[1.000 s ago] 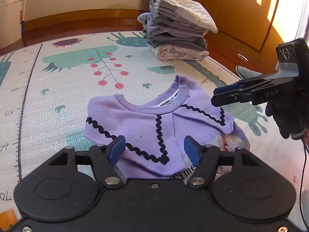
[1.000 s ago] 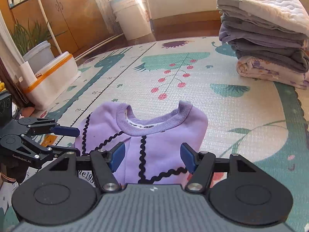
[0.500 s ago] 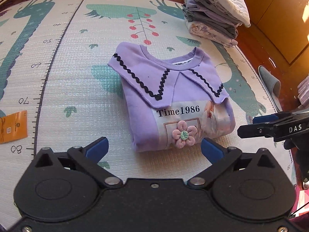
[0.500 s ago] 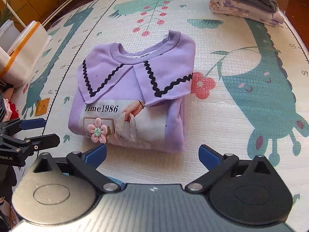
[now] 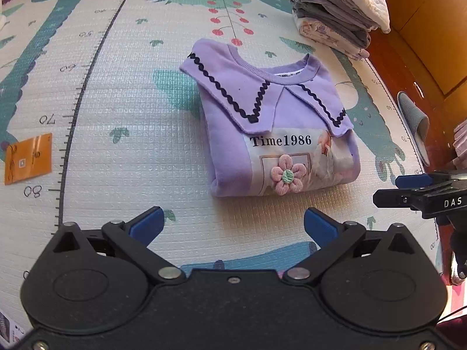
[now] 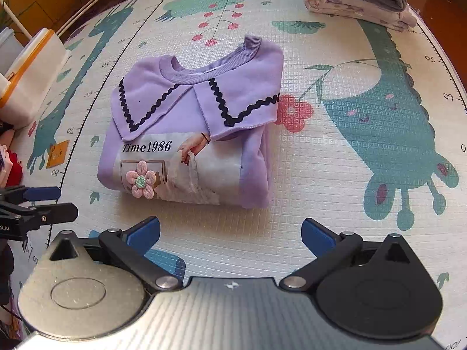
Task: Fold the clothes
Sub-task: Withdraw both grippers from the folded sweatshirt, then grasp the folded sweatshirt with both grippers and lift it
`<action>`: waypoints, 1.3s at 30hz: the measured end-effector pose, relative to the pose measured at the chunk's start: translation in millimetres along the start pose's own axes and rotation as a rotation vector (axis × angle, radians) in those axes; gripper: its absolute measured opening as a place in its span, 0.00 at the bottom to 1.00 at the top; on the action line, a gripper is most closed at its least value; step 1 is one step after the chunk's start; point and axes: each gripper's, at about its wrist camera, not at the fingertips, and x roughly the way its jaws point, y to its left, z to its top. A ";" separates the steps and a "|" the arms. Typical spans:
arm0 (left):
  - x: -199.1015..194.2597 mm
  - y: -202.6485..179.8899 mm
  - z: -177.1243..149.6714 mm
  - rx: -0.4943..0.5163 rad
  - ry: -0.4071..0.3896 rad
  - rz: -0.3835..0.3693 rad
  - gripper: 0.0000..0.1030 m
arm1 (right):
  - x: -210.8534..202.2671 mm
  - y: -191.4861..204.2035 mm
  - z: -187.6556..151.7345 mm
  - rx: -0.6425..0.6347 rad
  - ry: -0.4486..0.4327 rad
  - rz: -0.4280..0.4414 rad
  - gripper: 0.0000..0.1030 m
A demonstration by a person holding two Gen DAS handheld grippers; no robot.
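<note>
On the play mat [image 5: 122,134], near its middle, lies the purple sweatshirt [image 5: 280,134], folded into a neat rectangle with the collar on top and the print "Time1986" facing up. Both grippers hang apart from it on the near side: the left gripper [image 5: 233,224] has its jaws wide apart and holds nothing, and the right gripper [image 6: 230,233] is the same. I judge the folding of this piece finished; the next move probably calls for gripping it at the edges and carrying it to the stack of folded clothes [image 5: 338,14] at the far corner. A white bin with orange rim [image 6: 26,70] stands beside the mat; its contents are hidden.
</note>
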 end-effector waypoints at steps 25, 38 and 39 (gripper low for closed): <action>43.2 45.0 -20.8 -0.231 0.049 -0.306 0.36 | 51.5 -58.7 -26.2 0.245 0.107 0.331 0.48; 62.6 40.6 5.4 -0.098 -0.035 -0.299 0.70 | 62.9 -70.2 -5.7 0.177 -0.049 0.340 0.67; 65.2 41.5 5.9 -0.115 -0.038 -0.306 0.70 | 67.1 -72.6 -6.4 0.192 -0.047 0.353 0.70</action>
